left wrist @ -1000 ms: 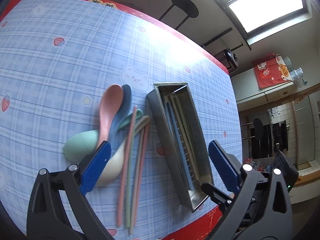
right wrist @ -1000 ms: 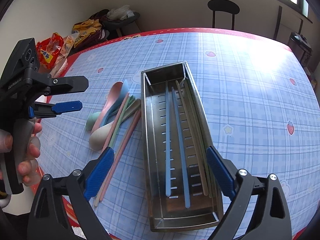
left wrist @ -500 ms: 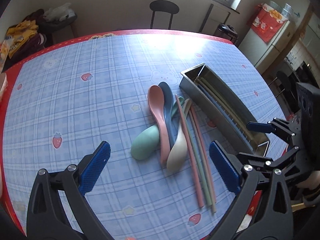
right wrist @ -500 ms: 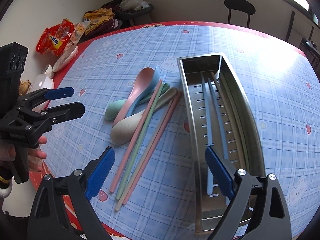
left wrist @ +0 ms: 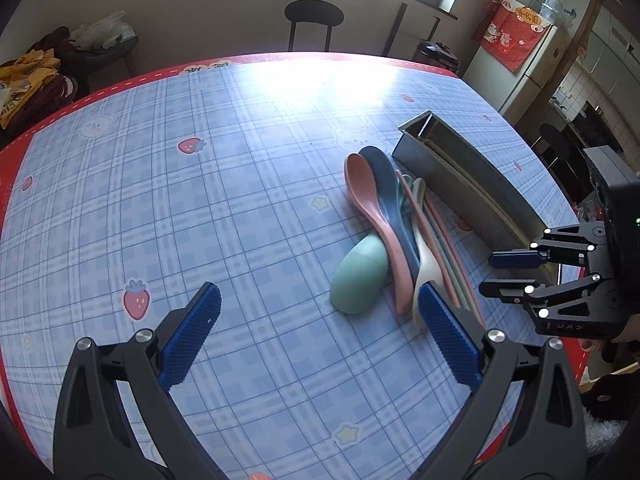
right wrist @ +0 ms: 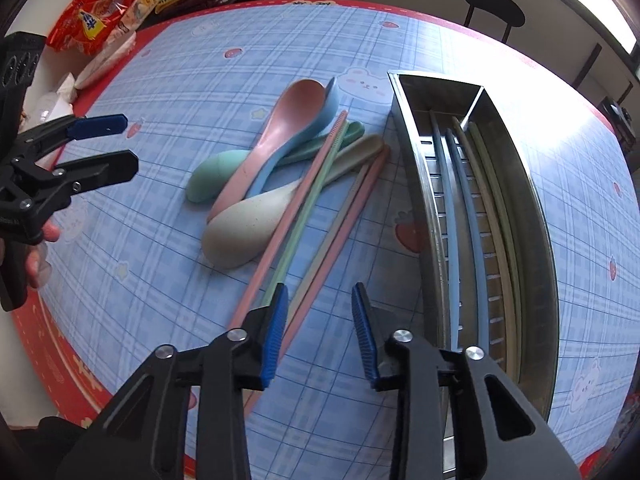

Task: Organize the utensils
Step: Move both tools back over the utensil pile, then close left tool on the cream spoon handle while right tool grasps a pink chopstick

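Note:
A pile of spoons lies on the table: pink spoon (right wrist: 280,136), blue spoon (right wrist: 304,136), green spoon (right wrist: 216,176) and beige spoon (right wrist: 248,220), with several loose pink and green chopsticks (right wrist: 320,200) beside them. A steel tray (right wrist: 532,216) to their right holds blue and beige chopsticks (right wrist: 460,208). My right gripper (right wrist: 320,328) is partly open and empty, just above the near ends of the loose chopsticks. My left gripper (left wrist: 316,328) is wide open and empty, left of the green spoon (left wrist: 360,276). The tray also shows in the left wrist view (left wrist: 480,184).
The table has a blue plaid cloth (left wrist: 200,200) with a red border. Snack bags (right wrist: 96,20) lie off the far left edge. A black stool (left wrist: 314,16) stands beyond the far edge. A fridge (left wrist: 532,60) stands at the right.
My right gripper has moved left from the tray toward the loose chopsticks and its jaws have narrowed. My left gripper has swung left, away from the tray.

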{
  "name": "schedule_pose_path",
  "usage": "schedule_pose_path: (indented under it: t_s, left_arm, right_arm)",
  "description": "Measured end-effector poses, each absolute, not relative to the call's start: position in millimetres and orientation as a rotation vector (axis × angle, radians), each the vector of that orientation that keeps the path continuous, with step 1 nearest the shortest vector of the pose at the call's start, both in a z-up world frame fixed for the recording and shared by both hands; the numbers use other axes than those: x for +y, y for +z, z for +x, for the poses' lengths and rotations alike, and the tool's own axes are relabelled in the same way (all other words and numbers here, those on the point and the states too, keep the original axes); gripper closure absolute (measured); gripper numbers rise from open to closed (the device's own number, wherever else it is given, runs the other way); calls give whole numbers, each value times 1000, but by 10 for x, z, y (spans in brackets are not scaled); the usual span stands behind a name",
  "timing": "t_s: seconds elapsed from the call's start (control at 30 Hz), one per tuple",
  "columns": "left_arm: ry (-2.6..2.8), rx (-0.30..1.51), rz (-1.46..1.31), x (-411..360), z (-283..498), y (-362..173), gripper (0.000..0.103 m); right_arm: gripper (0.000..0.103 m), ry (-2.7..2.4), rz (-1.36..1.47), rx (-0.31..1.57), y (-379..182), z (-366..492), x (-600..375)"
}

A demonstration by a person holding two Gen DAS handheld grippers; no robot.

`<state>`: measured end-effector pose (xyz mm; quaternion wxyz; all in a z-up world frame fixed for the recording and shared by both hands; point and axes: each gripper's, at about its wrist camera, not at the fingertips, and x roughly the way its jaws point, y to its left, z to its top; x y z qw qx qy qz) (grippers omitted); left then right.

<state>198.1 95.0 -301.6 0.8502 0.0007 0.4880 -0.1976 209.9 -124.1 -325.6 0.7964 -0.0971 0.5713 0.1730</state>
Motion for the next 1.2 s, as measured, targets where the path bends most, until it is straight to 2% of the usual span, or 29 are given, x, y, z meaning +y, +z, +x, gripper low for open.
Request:
schedule_pose_path:
  t_s: [0.07, 0.17, 0.97, 1.0, 1.07, 1.13, 1.2]
  left_arm:
    - [-416, 1032, 8, 962, 2000, -3053, 6]
    - [-421, 1036, 18, 945, 2013, -3090, 6]
    - [-423, 1078, -25, 914, 2095, -3145, 7]
    - [-422, 1078, -25, 908, 2101, -3147, 7]
    - [-427, 1082, -27, 896, 2113, -3149, 11]
    - [-430, 1089, -29, 883, 2124, -3155, 25]
    - [-437, 1100, -32, 862, 2133, -3174, 27]
  right_arm:
    - [84, 356, -238, 1237, -3295, 2120, -1219]
    - [86, 345, -252, 1245, -3333, 2155, -1197]
    - [86, 336, -197, 1287, -3439, 2302, -1153]
    - [88, 340, -197, 1287, -3437, 2299, -1148]
    - [91, 355, -191, 1291, -3435, 2288, -1133]
    - [91, 368, -184, 1293, -3432, 2276, -1130]
    - [91, 380, -166, 1295, -3434, 2264, -1136]
